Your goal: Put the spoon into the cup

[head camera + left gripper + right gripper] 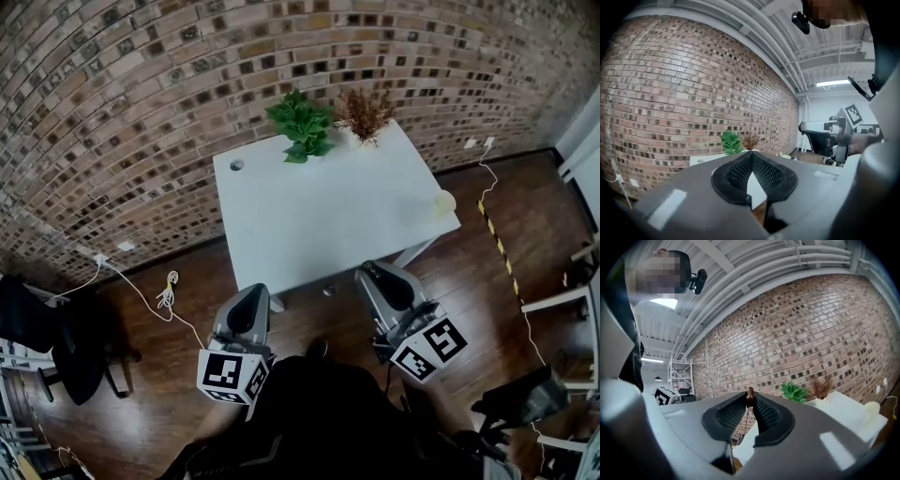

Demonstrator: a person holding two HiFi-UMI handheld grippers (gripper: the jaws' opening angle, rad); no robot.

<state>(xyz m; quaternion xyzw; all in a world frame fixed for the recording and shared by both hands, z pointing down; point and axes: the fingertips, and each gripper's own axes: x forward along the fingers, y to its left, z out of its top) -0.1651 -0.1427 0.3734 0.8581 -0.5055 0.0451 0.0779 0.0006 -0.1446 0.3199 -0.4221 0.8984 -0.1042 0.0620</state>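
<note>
White table stands against brick wall on dark wood floor. Cup, pale yellow, sits upright at the table's right edge in head view, near the front corner. Green plant and dried plant are side by side at the rear edge, well apart from the cup.

Right gripper: jaws nearly together, pads pinching a small brown item at the tips, taken as the spoon. Only its end shows, poking just above the pads. A thin dark line runs down between the pads below it; can't tell what it is. Spoon is off the table, over the floor short of the front edge, well apart from the cup. In right gripper view the cup lies far right, on the table corner.

Left gripper: jaws closed, tips touching, nothing between them.

Both grippers are level-ish, over the floor just before the table's front edge, pointing toward the table, left one opp. the left half and right one opp. the right half.

Misc.: white cable on the floor left of the table; black chair at far left.
</note>
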